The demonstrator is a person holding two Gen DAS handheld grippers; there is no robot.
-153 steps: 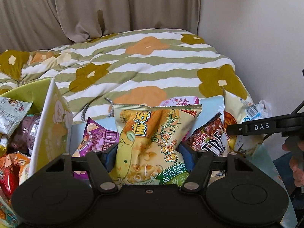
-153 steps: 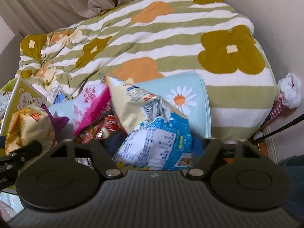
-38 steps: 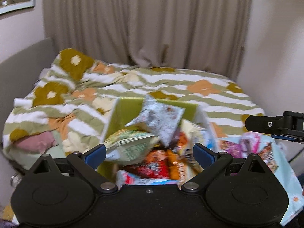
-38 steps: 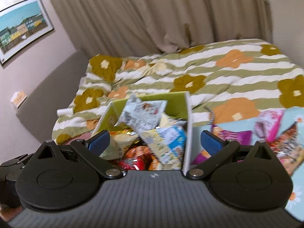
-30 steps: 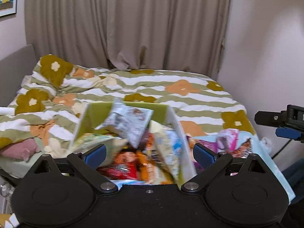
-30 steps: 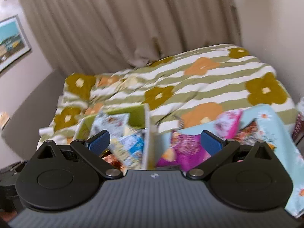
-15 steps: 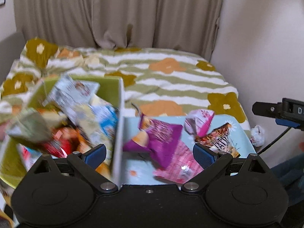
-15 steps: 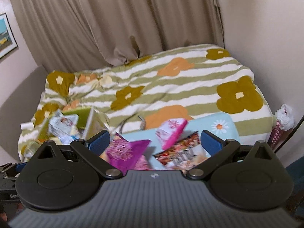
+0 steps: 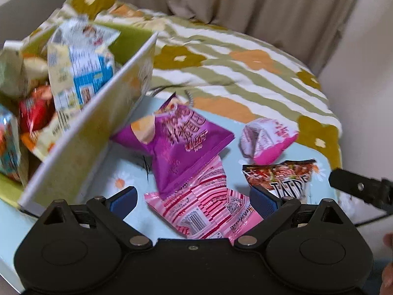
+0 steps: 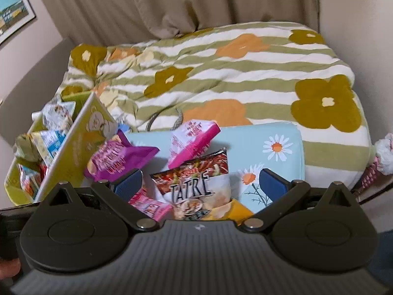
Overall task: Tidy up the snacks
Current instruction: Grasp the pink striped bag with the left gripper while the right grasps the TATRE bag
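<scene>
Now, with both claws released and empty, I'd lower the left gripper (image 9: 192, 198) squarely over the pink striped packet (image 9: 205, 210) lying near me, right of the box (image 9: 81, 147), while the right gripper (image 10: 200, 180) straddles the TATRE bag (image 10: 196, 179).

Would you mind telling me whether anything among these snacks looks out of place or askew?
Four packets lie loose on the blue tray beside the green box rather than in it: a purple bag, a striped pink packet partly under it, a pink pouch and a dark TATRE bag.
</scene>
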